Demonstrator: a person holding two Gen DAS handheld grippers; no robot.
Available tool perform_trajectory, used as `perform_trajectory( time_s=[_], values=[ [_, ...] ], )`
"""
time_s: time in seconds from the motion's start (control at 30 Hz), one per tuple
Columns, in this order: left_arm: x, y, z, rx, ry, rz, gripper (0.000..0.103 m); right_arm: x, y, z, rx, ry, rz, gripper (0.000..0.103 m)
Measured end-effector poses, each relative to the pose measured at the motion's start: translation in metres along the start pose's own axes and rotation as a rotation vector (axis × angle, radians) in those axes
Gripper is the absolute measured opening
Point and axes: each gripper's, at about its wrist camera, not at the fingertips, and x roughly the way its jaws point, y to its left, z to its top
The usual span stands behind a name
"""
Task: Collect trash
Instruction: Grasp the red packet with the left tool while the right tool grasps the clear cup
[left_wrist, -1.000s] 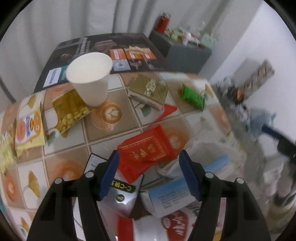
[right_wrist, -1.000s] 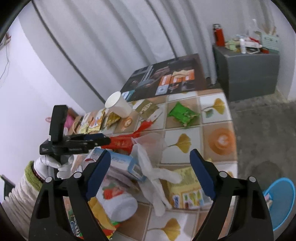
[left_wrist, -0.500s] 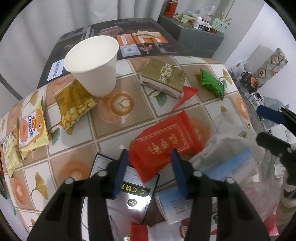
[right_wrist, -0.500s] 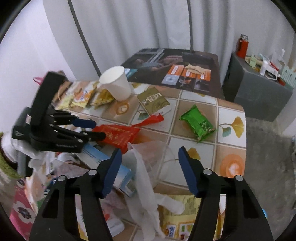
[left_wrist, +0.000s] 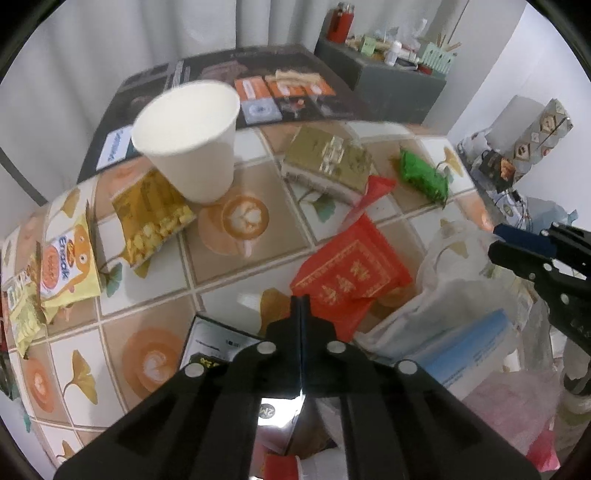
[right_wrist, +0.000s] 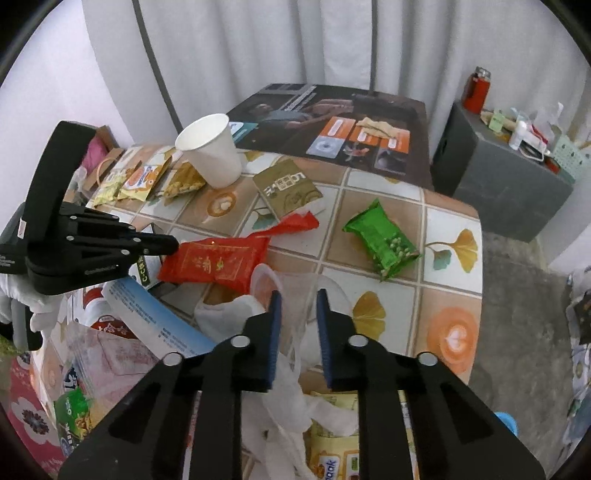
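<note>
My left gripper (left_wrist: 301, 300) is shut on the near corner of a red packet (left_wrist: 351, 271) that lies flat on the tiled table (left_wrist: 236, 295). In the right wrist view the same left gripper (right_wrist: 176, 243) pinches the red packet (right_wrist: 216, 262) at its left end. The jaws of my right gripper (right_wrist: 298, 301) are closing, with a narrow gap left, around the thin wall of a clear plastic bag (right_wrist: 295, 280). From the left wrist view, my right gripper (left_wrist: 496, 243) sits at the rim of the clear plastic bag (left_wrist: 454, 258).
A white paper cup (left_wrist: 192, 140), a gold box (left_wrist: 328, 158), a green packet (right_wrist: 382, 240) and yellow snack packets (left_wrist: 70, 262) lie on the table. A blue-and-white carton (right_wrist: 155, 317) and more wrappers crowd the near side. A grey cabinet (right_wrist: 506, 184) stands beyond the table.
Both grippers have closed from wide open. The left one has shut onto the red packet's corner. The right one swung in over the clear bag and narrowed around its wall.
</note>
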Motion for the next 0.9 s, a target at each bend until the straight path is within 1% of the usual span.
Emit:
perform_trajectory(
  time_s=[0.03, 0.07, 0.2, 0.27, 0.37, 0.43, 0.5, 0.53, 0.57, 0.63, 0.7, 0.77, 0.9],
  values=[
    [-0.004, -0.001, 0.000, 0.004, -0.018, 0.001, 0.000, -0.001, -0.002, 0.000, 0.009, -0.006, 0.001, 0.009],
    [-0.007, -0.002, 0.001, 0.008, -0.035, 0.004, 0.000, -0.003, -0.004, 0.000, 0.018, -0.012, 0.000, 0.008],
    [-0.024, -0.010, 0.003, 0.024, -0.102, 0.019, 0.000, -0.009, -0.012, -0.001, 0.051, -0.042, -0.006, 0.007],
    [-0.029, -0.012, 0.004, 0.028, -0.120, 0.029, 0.000, -0.013, -0.015, -0.001, 0.072, -0.064, 0.000, 0.006],
    [-0.030, -0.014, 0.007, 0.038, -0.118, 0.042, 0.000, -0.021, -0.020, -0.001, 0.098, -0.104, 0.011, 0.006],
    [-0.026, -0.012, 0.009, 0.029, -0.103, 0.022, 0.001, -0.028, -0.023, -0.002, 0.114, -0.136, 0.030, 0.006],
    [-0.020, -0.014, 0.012, 0.029, -0.086, 0.008, 0.012, -0.034, -0.026, -0.003, 0.131, -0.162, 0.034, 0.006],
    [-0.018, -0.017, 0.012, 0.041, -0.081, 0.006, 0.027, -0.036, -0.028, -0.004, 0.137, -0.172, 0.039, 0.006],
    [-0.014, -0.021, 0.013, 0.058, -0.072, 0.004, 0.039, -0.038, -0.030, -0.005, 0.143, -0.179, 0.042, 0.006],
    [-0.004, -0.029, 0.018, 0.084, -0.041, 0.003, 0.044, -0.042, -0.034, -0.007, 0.159, -0.190, 0.045, 0.005],
    [0.010, -0.036, 0.026, 0.079, 0.010, -0.027, 0.046, -0.045, -0.038, -0.009, 0.175, -0.200, 0.046, 0.005],
    [0.022, -0.040, 0.036, 0.052, 0.054, -0.061, 0.047, -0.048, -0.043, -0.011, 0.192, -0.207, 0.048, 0.004],
    [0.039, -0.043, 0.051, -0.011, 0.120, -0.101, 0.048, -0.050, -0.051, -0.015, 0.216, -0.211, 0.049, 0.002]
  ],
)
